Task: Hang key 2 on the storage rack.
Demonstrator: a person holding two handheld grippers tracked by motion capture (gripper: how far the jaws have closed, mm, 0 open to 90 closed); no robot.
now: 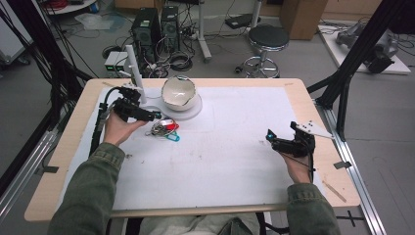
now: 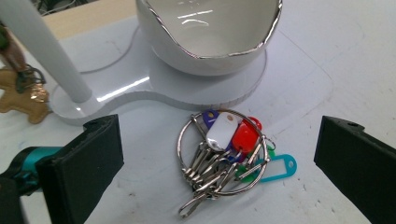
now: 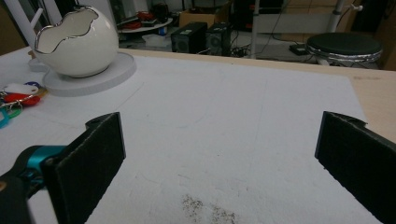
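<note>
A bunch of keys on a large metal ring, with white, red, blue, green and teal tags, lies flat on the white mat just in front of a white egg-shaped bowl. The same keys and bowl appear at the table's back left, and the keys and bowl also at the left of the right gripper view. My left gripper hovers open right beside the keys, its jaws spread either side of them. My right gripper rests open at the right of the mat, with nothing between its jaws.
The bowl sits on a white flat base with a white upright post. A brown gingerbread-shaped charm lies left of the post. The white mat covers most of the wooden table.
</note>
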